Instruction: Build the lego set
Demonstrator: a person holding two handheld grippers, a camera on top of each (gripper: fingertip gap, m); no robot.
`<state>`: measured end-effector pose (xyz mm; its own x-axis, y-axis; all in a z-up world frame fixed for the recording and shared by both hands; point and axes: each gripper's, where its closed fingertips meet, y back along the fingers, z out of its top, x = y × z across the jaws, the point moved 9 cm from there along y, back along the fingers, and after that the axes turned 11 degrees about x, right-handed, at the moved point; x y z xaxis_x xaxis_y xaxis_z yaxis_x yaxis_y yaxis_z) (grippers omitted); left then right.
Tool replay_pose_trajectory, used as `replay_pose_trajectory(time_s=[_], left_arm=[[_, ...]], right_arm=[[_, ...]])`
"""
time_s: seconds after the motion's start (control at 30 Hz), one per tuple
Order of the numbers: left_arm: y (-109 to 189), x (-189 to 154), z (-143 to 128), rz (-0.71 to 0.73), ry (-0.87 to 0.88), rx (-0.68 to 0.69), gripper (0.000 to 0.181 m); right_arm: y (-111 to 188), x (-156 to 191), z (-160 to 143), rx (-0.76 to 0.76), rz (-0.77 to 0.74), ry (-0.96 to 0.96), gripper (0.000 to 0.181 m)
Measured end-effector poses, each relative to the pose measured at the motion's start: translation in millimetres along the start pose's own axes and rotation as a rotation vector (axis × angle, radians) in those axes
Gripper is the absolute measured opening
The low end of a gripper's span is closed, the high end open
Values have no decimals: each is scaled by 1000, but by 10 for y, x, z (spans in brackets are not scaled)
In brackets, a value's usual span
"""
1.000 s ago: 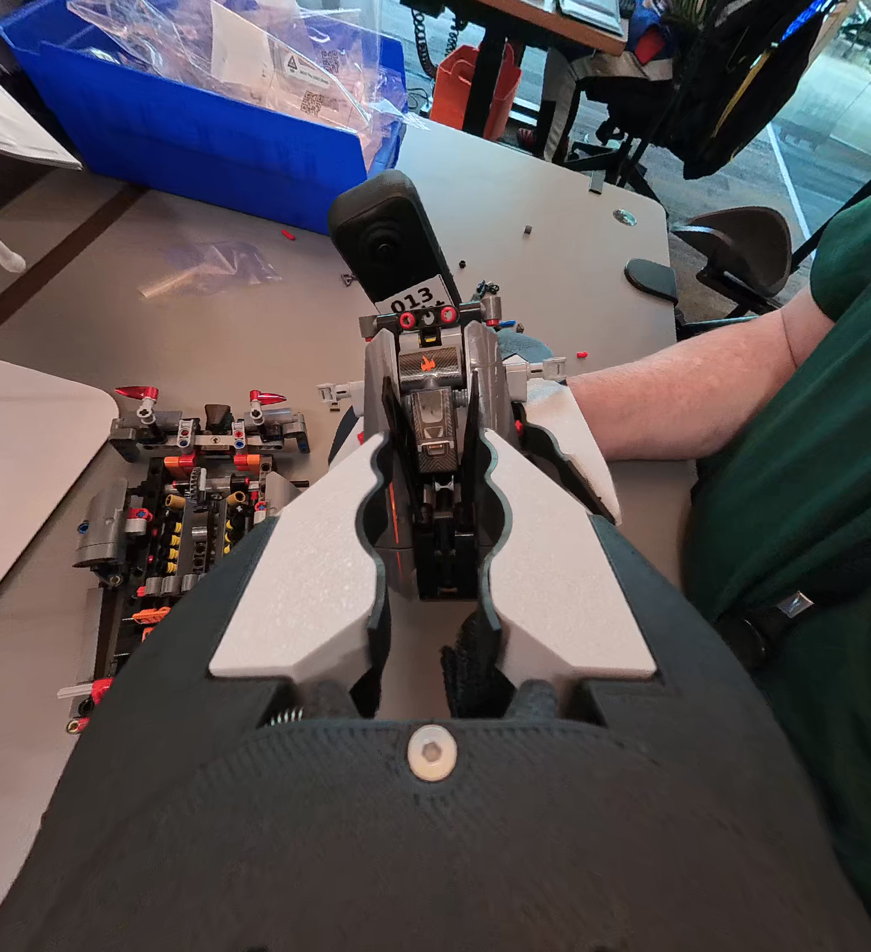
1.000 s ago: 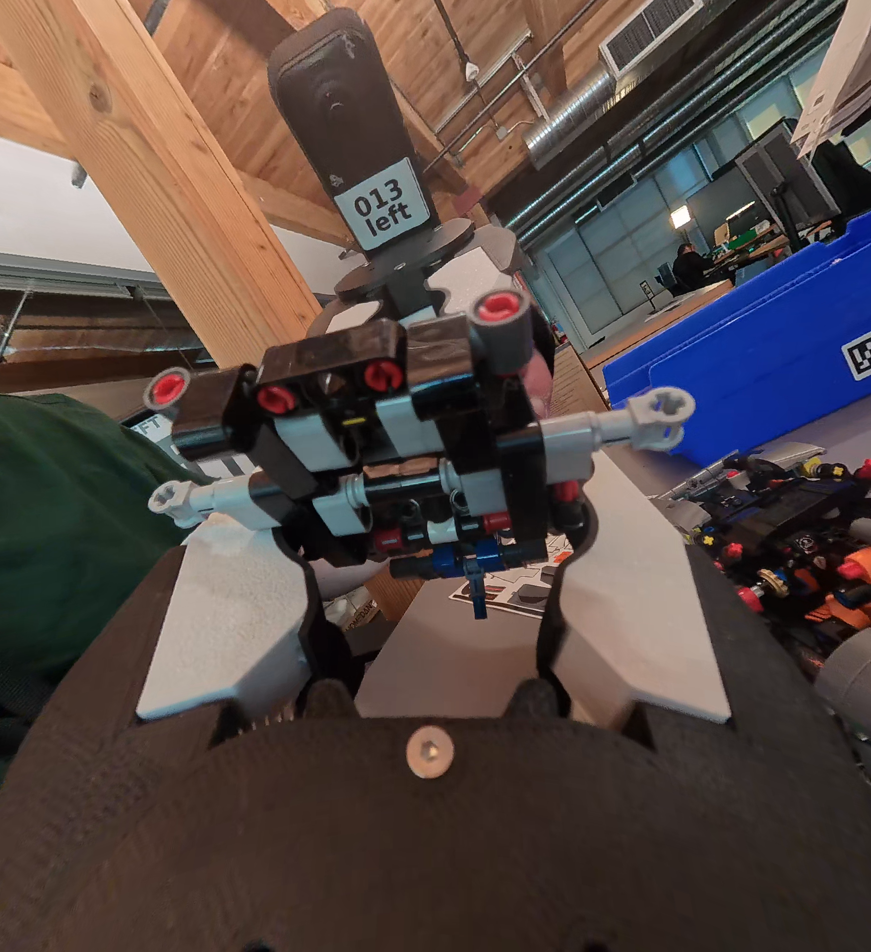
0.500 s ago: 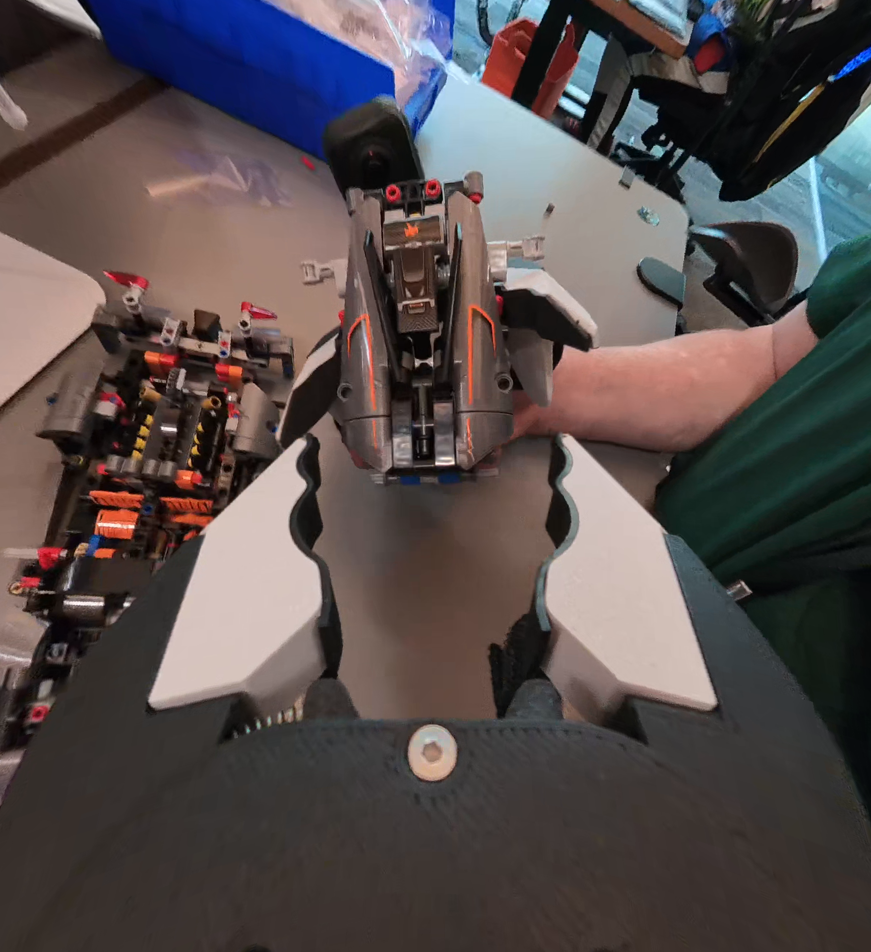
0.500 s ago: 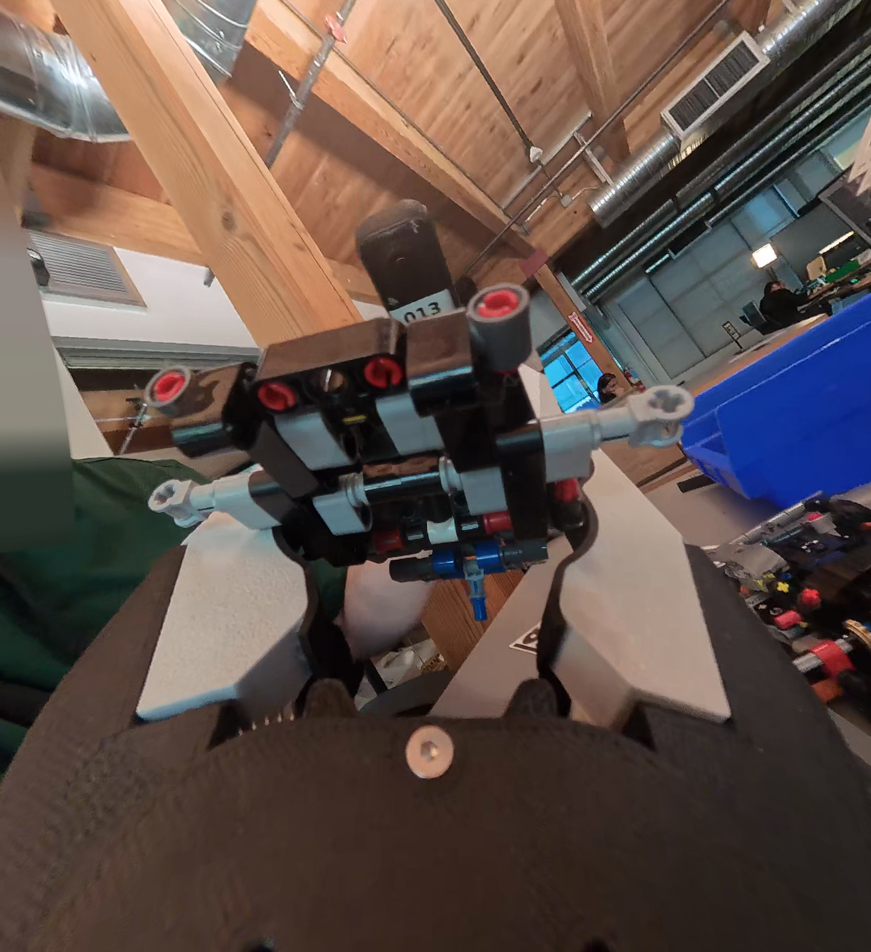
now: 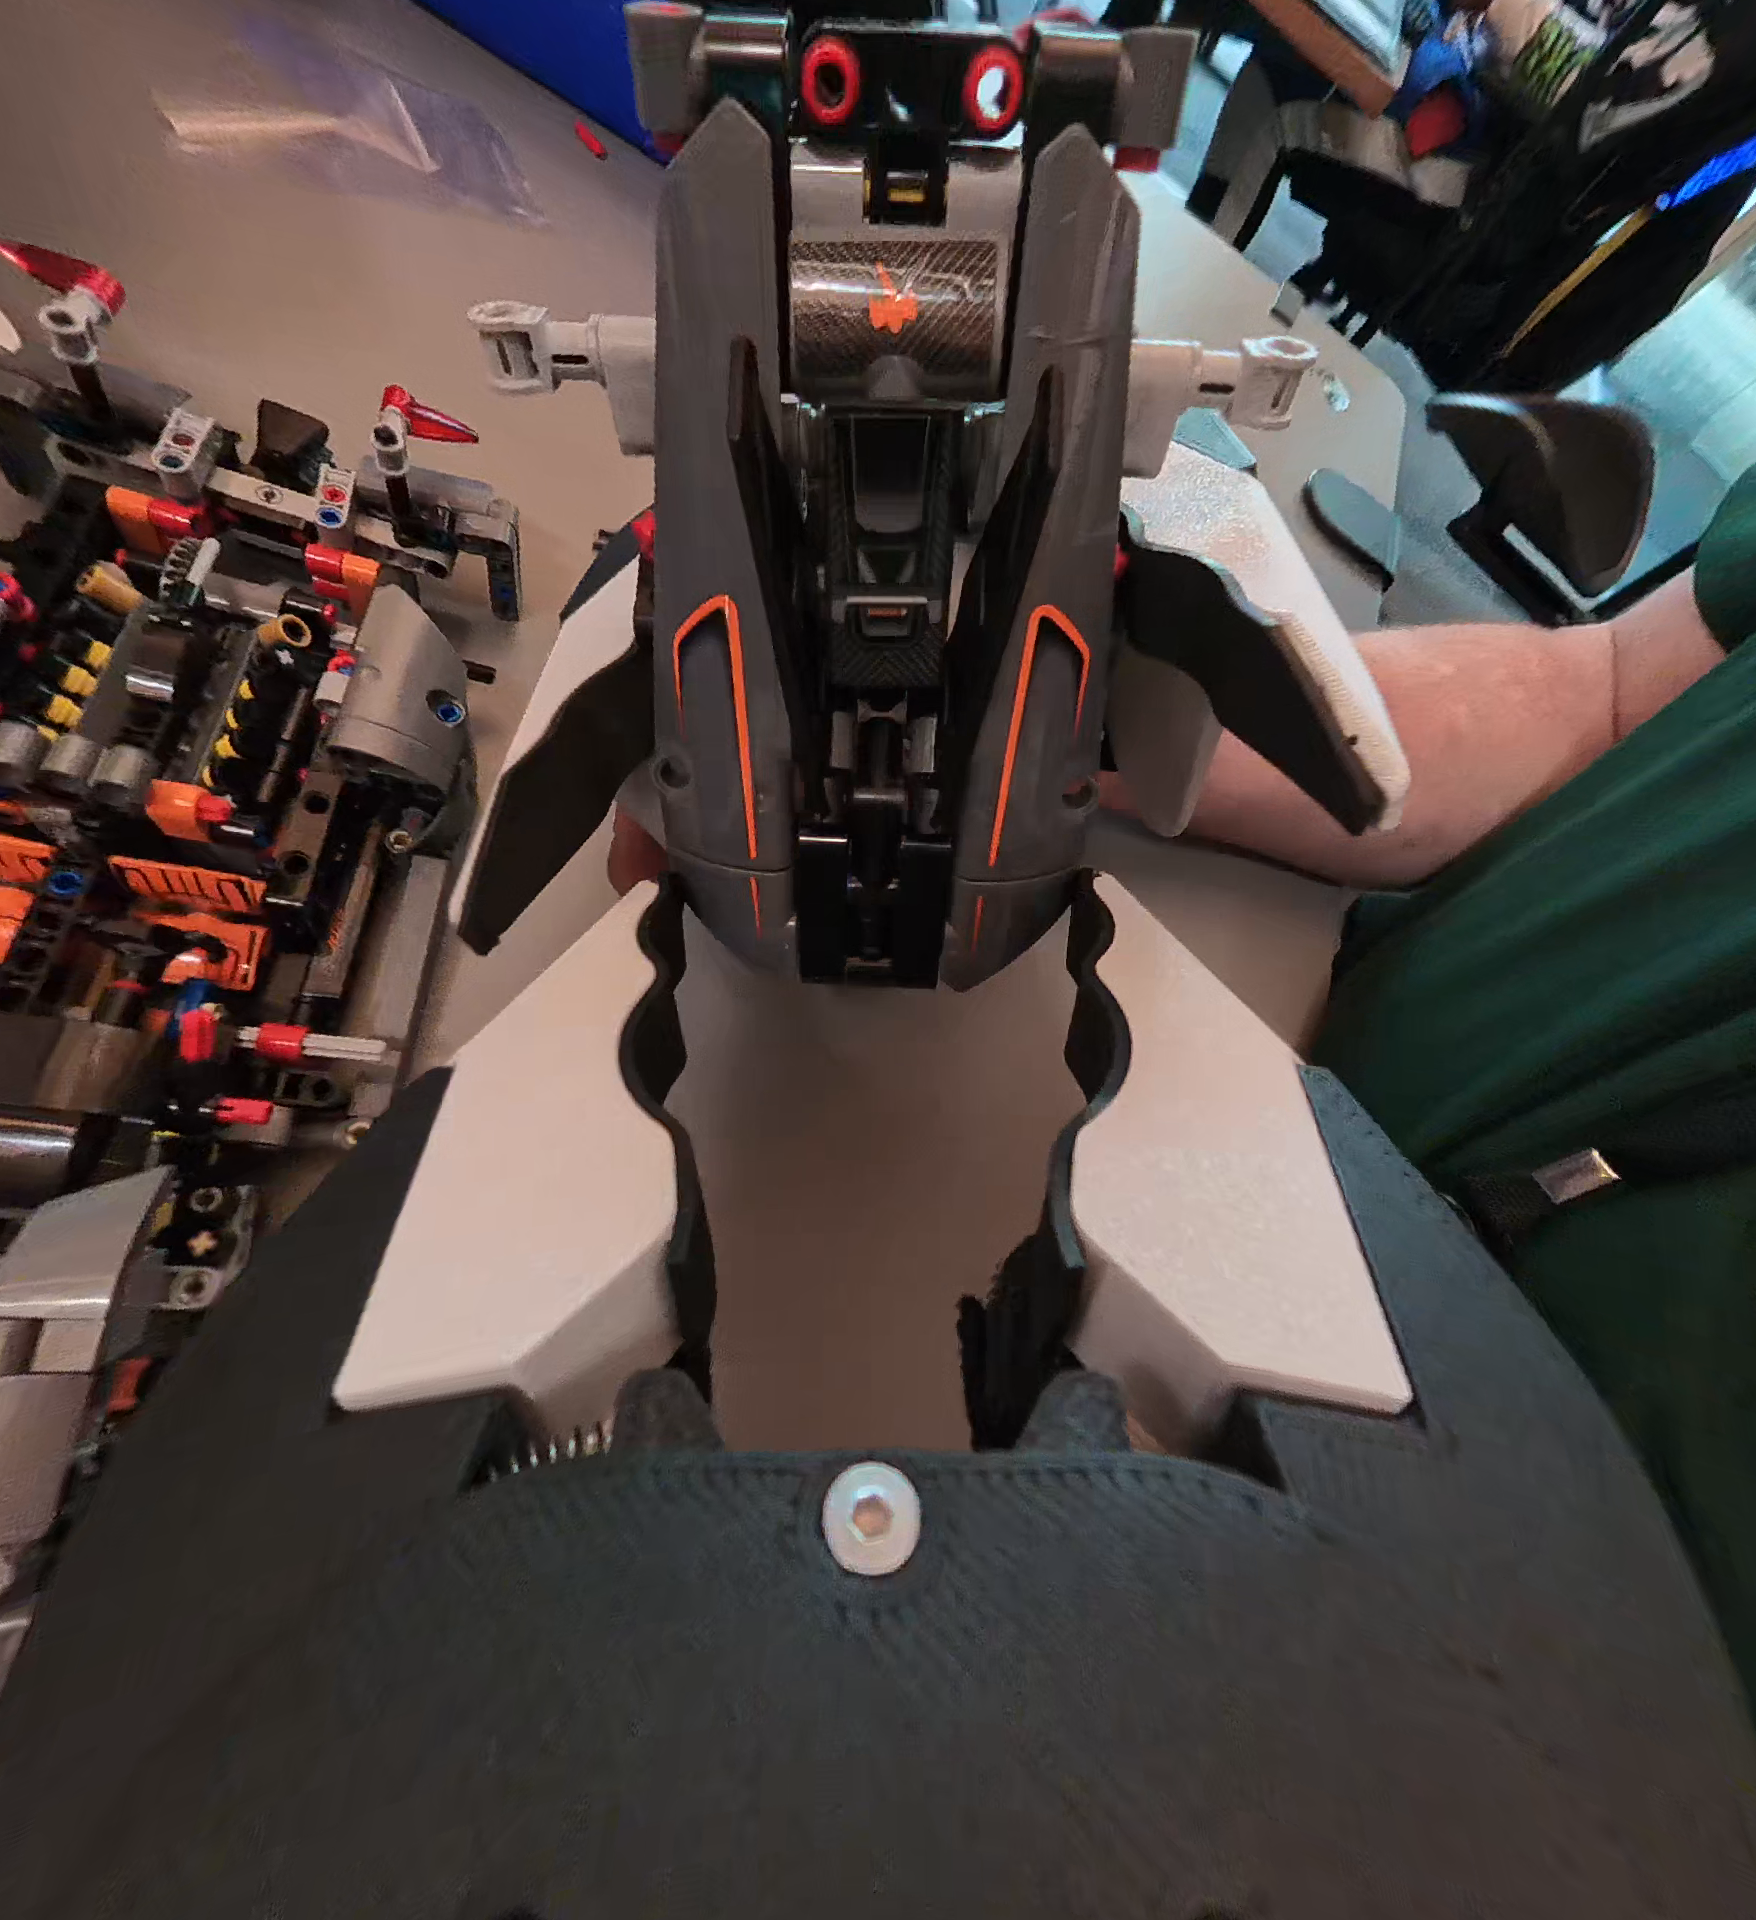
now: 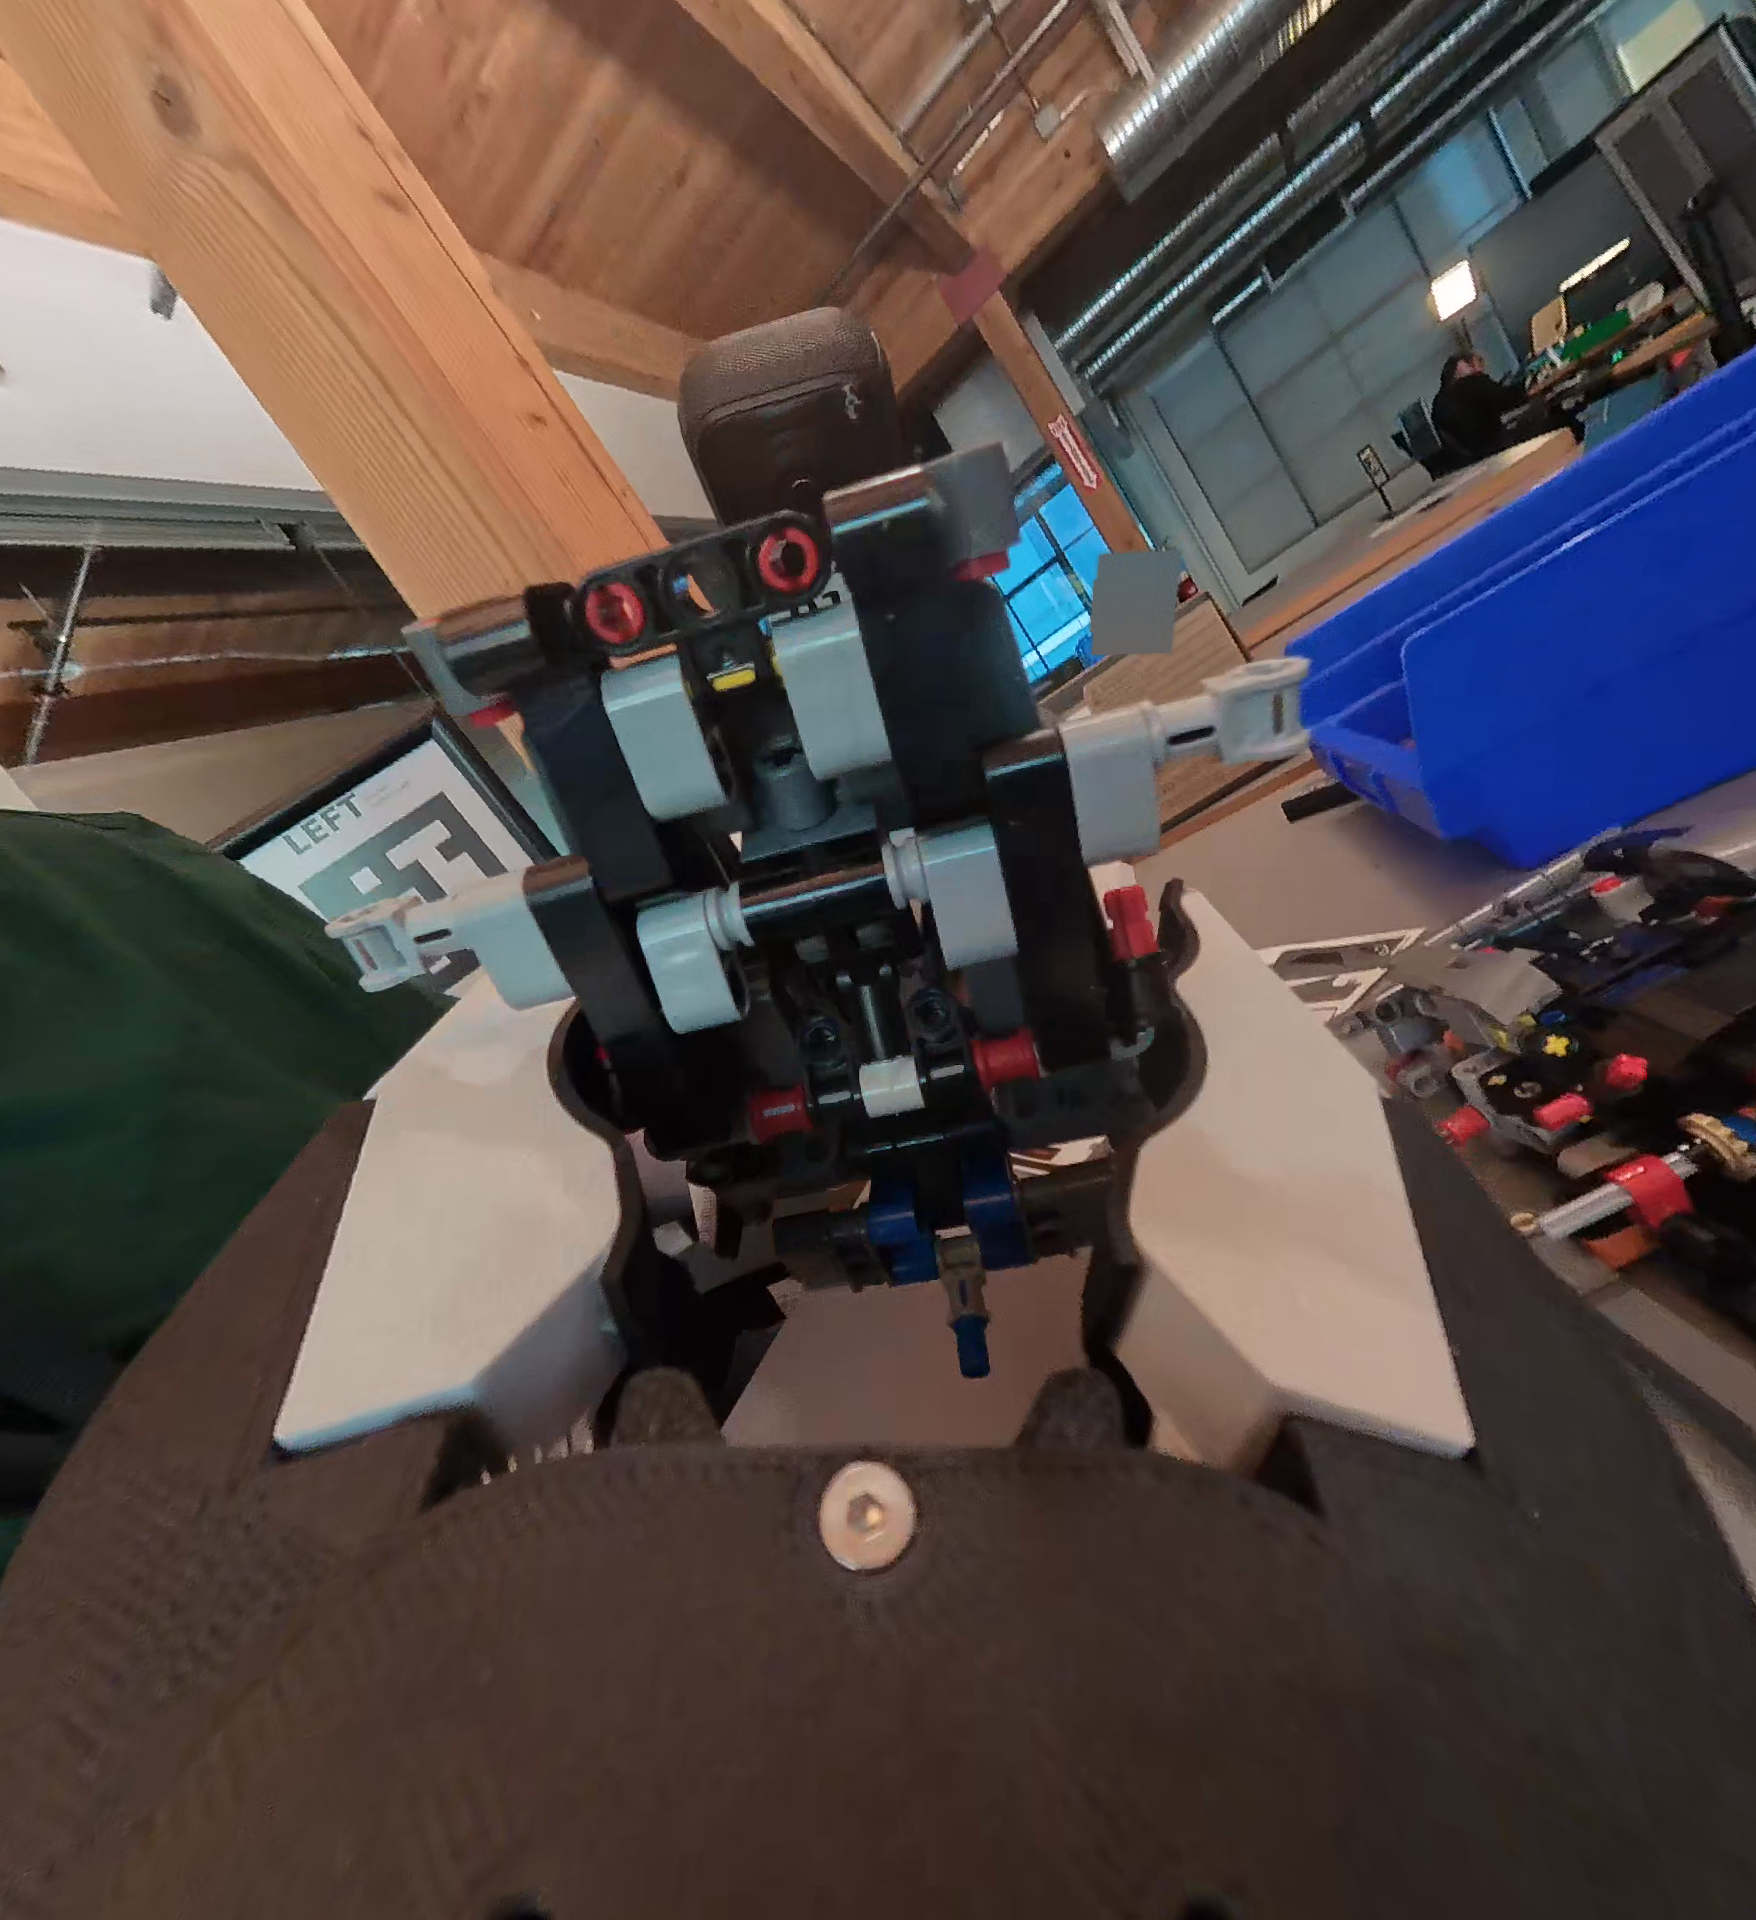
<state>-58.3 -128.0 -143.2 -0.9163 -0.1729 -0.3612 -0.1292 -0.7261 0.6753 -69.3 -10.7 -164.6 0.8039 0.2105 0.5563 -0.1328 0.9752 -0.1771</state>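
A Lego sub-assembly with grey body panels, orange lines and red pins is held up above the table. My right gripper is shut on its sides; the right wrist view shows its black and grey underside. In the left wrist view the right gripper's fingers clasp it from the far side. My left gripper is open, its fingertips flanking the assembly's near end. I cannot tell whether they touch it. The large chassis lies on the table to the left, and it also shows in the right wrist view.
A blue bin stands at the table's far side, with a clear plastic bag near it. A person's forearm and green shirt are on the right. A black chair stands beyond the table edge. There is about 6 centimetres between the tips of the two grippers.
My left gripper let go of the sub-assembly, opened wide and now sits around its near end. My right gripper kept its hold and tilted the assembly more upright.
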Motion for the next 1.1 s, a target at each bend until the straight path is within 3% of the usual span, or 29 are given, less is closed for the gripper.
replay_pose_trajectory(time_s=[0.3,0.83,1.1], left_arm=[[69,45,-126,-86,48,-190,72],[229,149,59,-75,-57,-168,64],[284,78,2,-123,-112,-231,64]], right_arm=[[-11,14,13,8,-30,-13,104],[102,18,65,8,-92,0,104],[46,192,98,115,-107,23,108]])
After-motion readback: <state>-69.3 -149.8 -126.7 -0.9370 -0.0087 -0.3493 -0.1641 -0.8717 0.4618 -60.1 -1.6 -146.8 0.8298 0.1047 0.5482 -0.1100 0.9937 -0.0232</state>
